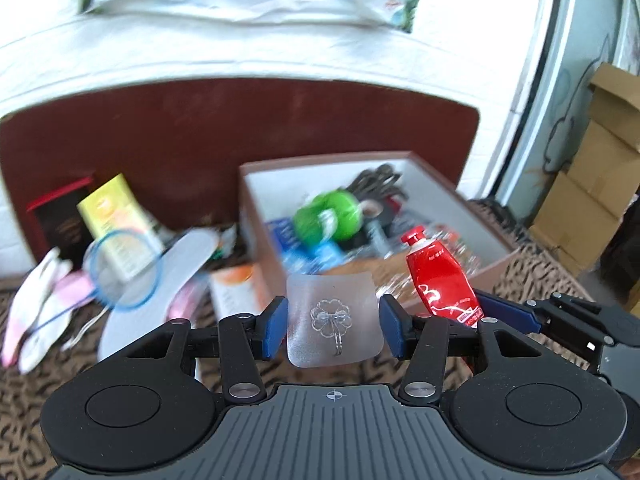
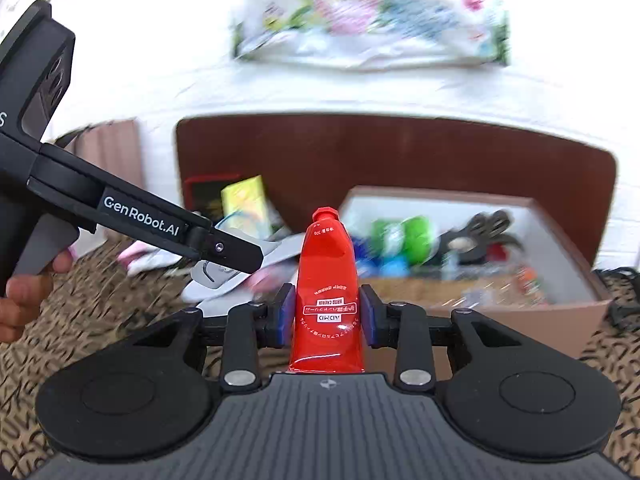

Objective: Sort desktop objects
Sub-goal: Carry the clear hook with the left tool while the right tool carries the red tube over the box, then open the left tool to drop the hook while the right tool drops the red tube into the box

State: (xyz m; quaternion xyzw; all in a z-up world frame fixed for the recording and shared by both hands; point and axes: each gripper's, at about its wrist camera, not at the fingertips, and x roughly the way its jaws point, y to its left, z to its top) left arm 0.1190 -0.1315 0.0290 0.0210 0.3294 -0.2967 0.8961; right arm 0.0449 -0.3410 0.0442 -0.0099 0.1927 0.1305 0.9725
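Note:
My left gripper is shut on a clear plastic adhesive hook with a clover pattern, held above the patterned cloth in front of the box. My right gripper is shut on a red tube with a red cap pointing forward; the tube also shows in the left wrist view, at the box's near edge. The open cardboard box holds several items, among them a green roll and black tangled things. The left gripper also shows in the right wrist view, left of the tube.
Left of the box lies a pile: a yellow carton, a dark red box, a blue-rimmed small racket, a white insole, pink-white socks. A brown headboard stands behind. Cardboard cartons stand at right.

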